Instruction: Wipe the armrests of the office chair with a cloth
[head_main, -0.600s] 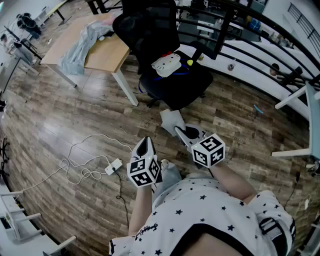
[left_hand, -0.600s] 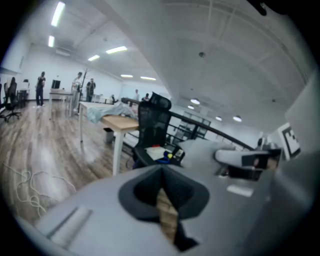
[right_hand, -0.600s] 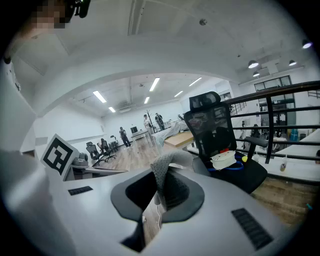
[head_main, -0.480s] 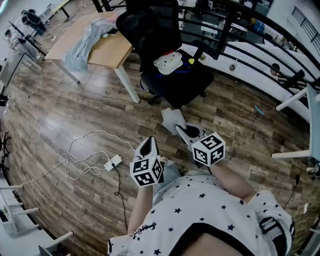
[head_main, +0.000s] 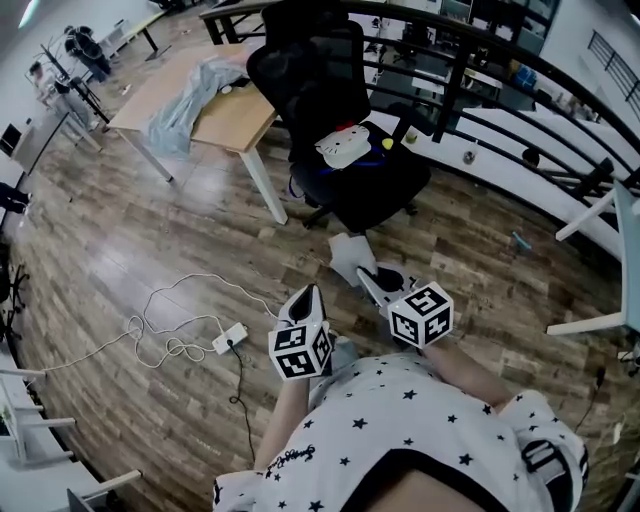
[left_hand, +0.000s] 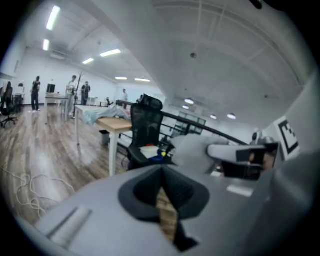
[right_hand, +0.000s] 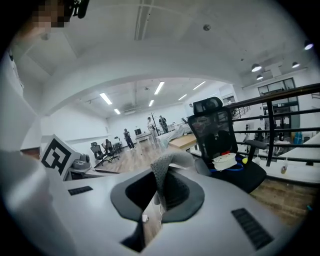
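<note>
Head view: left claw (head_main: 307, 293) and right claw (head_main: 360, 268) held over wood floor (head_main: 130, 250). Office chair (head_main: 350, 130) ahead, beside counter (head_main: 235, 110).
Left gripper view: jaws pressed together, nothing between.
Right gripper view: jaws pinching grey cloth (right_hand: 165, 172); chair beyond, apart from cloth.

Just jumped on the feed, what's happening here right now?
A person stands on the wood floor facing a black office chair with a claw in each hand. The right claw is shut on a grey cloth, held out toward the chair. The left claw is shut and empty, beside it. Both are short of the chair, so wiping has not begun. A white cat-shaped item lies on the seat.
</note>
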